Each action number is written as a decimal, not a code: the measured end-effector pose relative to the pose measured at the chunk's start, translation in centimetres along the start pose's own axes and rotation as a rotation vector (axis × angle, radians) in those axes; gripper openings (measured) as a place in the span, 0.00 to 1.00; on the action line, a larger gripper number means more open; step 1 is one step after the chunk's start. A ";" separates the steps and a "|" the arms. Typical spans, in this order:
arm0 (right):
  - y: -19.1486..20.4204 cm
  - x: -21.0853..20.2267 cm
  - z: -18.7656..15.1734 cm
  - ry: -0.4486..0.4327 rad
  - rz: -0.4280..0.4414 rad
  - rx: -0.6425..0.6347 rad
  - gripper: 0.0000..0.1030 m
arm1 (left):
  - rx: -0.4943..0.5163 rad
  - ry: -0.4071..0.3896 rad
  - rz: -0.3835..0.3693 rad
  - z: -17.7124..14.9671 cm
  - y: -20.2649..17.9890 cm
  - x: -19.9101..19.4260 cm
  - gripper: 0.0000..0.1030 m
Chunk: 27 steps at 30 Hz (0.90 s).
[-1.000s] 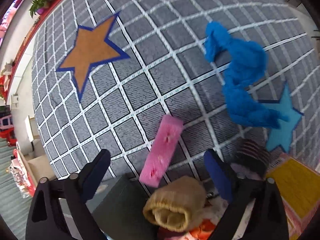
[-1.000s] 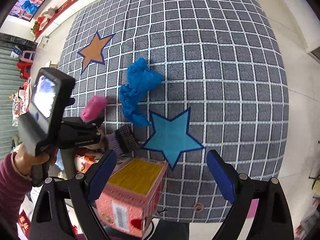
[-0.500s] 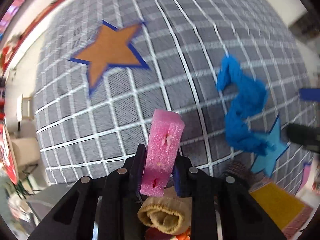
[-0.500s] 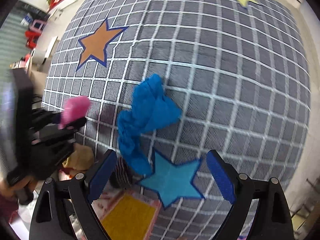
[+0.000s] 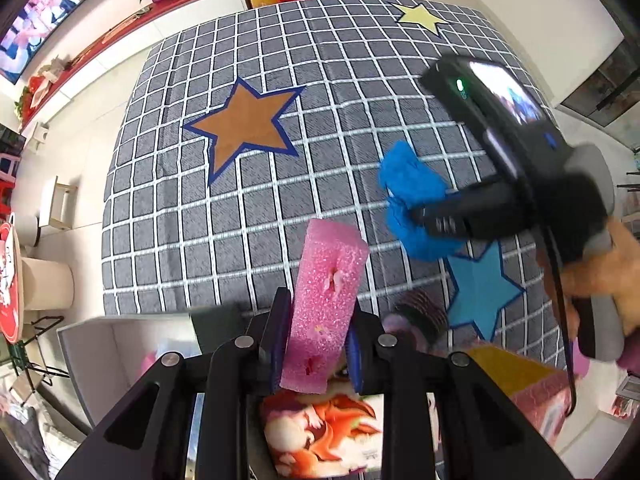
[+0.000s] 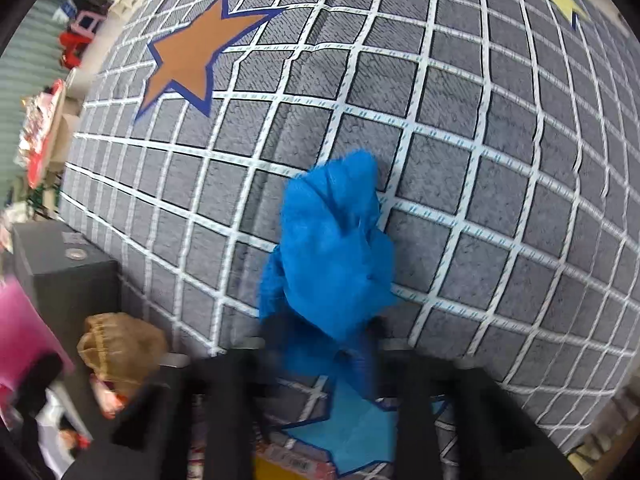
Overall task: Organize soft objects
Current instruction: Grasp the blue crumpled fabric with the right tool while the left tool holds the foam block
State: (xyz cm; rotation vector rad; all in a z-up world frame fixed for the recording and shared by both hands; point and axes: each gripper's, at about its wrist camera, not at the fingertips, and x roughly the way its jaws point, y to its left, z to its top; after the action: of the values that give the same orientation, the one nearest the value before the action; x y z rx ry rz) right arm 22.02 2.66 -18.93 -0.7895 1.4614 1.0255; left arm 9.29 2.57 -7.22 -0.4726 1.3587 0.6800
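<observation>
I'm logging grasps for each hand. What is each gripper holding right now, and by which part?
The left gripper clamps the pink sponge near its lower end. The right gripper is closed on the lower part of the blue cloth.

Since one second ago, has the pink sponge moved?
Yes. The pink sponge has been lifted off the grey rug and is now clamped upright in the left gripper, above the box.

Pink sponge (image 5: 326,300) of coarse, porous foam, blue cloth (image 6: 334,248) soft, matt and crumpled, grey carpet (image 5: 280,208) of rough woven pile with white lines, glossy printed box (image 5: 324,436).
</observation>
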 end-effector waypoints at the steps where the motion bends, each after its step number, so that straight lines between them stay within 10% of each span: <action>1: -0.3 -0.5 -0.2 -0.018 0.004 0.013 0.16 | 0.001 -0.003 0.003 0.1 -0.5 0.2 0.26; 21: -5.2 -11.5 -8.7 -0.198 0.082 0.254 0.16 | 0.040 -0.073 -0.070 -5.5 -1.9 -4.0 0.27; 22: -5.3 -11.4 -8.7 -0.191 0.083 0.259 0.37 | 0.036 -0.078 -0.072 -5.7 -1.8 -4.3 0.27; 23: -5.2 -11.1 -8.4 -0.187 0.082 0.258 0.78 | 0.031 -0.083 -0.072 -5.9 -1.7 -4.6 0.27; 24: -5.0 -10.8 -7.9 -0.197 0.071 0.245 0.93 | 0.025 -0.086 -0.072 -6.0 -1.6 -4.8 0.27; 27: -3.9 -9.9 -6.1 -0.216 0.012 0.174 0.99 | 0.004 -0.083 -0.069 -6.4 -1.4 -5.1 0.27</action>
State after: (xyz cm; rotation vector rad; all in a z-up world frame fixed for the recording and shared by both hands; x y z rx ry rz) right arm 24.59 -5.19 -9.89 -0.5285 1.3493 0.9473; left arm 5.26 -3.60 -3.43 -0.4811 1.2598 0.6336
